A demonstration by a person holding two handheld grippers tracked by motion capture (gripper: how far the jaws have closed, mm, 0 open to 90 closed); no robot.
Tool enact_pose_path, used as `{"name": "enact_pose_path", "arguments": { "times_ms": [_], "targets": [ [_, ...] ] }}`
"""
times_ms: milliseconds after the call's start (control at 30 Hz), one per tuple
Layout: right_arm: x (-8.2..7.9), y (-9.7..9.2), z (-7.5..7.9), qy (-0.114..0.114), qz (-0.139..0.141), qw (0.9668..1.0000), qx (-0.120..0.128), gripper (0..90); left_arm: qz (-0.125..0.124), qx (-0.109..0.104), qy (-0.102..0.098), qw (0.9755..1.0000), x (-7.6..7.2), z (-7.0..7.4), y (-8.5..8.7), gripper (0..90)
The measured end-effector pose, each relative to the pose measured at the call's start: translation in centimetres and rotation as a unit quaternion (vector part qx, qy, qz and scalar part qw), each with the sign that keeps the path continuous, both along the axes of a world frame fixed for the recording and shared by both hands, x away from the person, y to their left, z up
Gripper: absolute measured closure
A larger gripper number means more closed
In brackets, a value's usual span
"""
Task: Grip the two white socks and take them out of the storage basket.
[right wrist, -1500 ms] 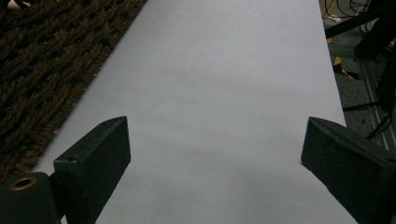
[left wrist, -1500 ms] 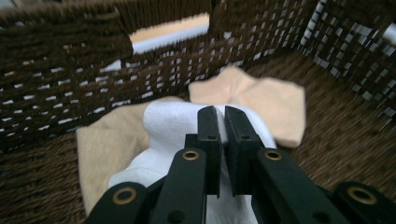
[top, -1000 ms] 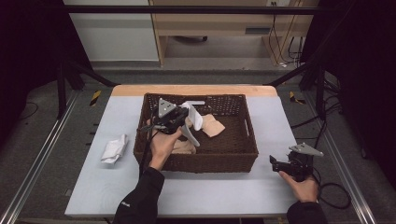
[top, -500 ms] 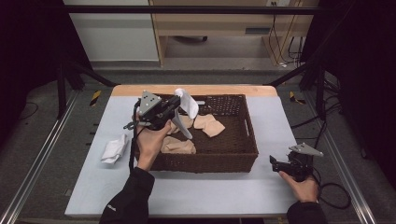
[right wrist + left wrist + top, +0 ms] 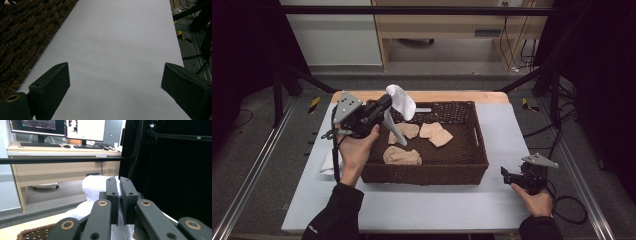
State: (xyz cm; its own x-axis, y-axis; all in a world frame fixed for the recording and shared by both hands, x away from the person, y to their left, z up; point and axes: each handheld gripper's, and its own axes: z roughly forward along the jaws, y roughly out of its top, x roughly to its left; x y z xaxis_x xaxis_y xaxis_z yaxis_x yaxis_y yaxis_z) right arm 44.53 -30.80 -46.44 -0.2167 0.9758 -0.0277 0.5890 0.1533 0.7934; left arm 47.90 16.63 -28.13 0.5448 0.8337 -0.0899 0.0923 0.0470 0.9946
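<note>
Pale grey covers the table (image 5: 427, 205), the biggest thing in front of me, with a bare wooden strip along its far edge. On it sits a dark wicker basket (image 5: 432, 172), woven and low-walled with a handle cut in its right end, probably set mid-table so either hand can reach in. Three tan cloth pieces (image 5: 402, 156) lie flat on its floor, spread apart rather than piled.

Over the basket's far-left corner, the left gripper (image 5: 387, 107) is raised well clear of the rim, and a white cloth (image 5: 401, 102) hangs from it, a tail drooping down toward the basket. From the left gripper view, its jaws stand pressed nearly together with the white cloth (image 5: 93, 187) bunched around and behind them, so the grip looks firm. Holding it that high seems meant to lift the trailing end clear of the wicker wall.

Another crumpled white cloth (image 5: 328, 165) lies on the table left of the basket, partly hidden behind the person's forearm, so its shape is hard to read.

The right gripper (image 5: 512, 176) rests low near the table's right front corner, well apart from the basket, jaws spread wide over bare table and holding nothing, apparently just parked.
</note>
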Motion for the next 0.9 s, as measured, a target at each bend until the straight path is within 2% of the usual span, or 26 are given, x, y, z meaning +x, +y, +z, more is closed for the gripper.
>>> {"name": "enact_pose_path", "arguments": {
  "times_ms": [300, 500, 533, 567, 633, 733, 767, 800, 900],
  "targets": [
    [0.0, 0.0, 0.0, 0.000, 0.000, 1.0000, -0.002, 8.5, 0.018, -0.006, -0.011, 0.9998, -1.3, 0.8, 3.1, 85.3],
    [0.0, 0.0, 0.0, 0.001, 0.000, 1.0000, -0.002, 8.6, 0.035, -0.018, -0.019, 0.9990, -2.2, 1.2, 5.8, 85.3],
    [0.0, 0.0, 0.0, 0.000, 0.000, 1.0000, -0.002, 8.6, 0.043, -0.021, -0.018, 0.9987, -2.4, 1.1, 6.7, 85.4],
    [0.0, 0.0, 0.0, 0.001, 0.000, 1.0000, -0.001, 8.6, 0.043, -0.021, -0.018, 0.9987, -2.4, 1.1, 6.7, 85.3],
    [0.0, 0.0, -0.1, 0.002, 0.000, 1.0000, -0.002, 8.6, 0.053, -0.021, -0.016, 0.9982, -2.8, 0.9, 8.1, 85.3],
    [0.0, 0.0, 0.0, 0.001, 0.000, 1.0000, -0.001, 8.6, 0.063, -0.024, -0.016, 0.9976, -3.0, 0.8, 9.1, 85.3],
    [0.0, -0.1, 0.0, 0.001, 0.000, 1.0000, -0.002, 8.5, 0.073, -0.026, -0.014, 0.9969, -3.1, 0.5, 10.1, 85.3],
    [0.0, -0.1, 0.0, 0.001, 0.000, 1.0000, -0.002, 8.5, 0.073, -0.026, -0.014, 0.9969, -3.1, 0.5, 10.1, 85.4],
    [0.0, -0.1, 0.0, 0.002, -0.001, 1.0000, -0.002, 8.6, 0.091, -0.025, -0.008, 0.9955, -3.6, -0.3, 11.9, 85.3]
  ]
}}
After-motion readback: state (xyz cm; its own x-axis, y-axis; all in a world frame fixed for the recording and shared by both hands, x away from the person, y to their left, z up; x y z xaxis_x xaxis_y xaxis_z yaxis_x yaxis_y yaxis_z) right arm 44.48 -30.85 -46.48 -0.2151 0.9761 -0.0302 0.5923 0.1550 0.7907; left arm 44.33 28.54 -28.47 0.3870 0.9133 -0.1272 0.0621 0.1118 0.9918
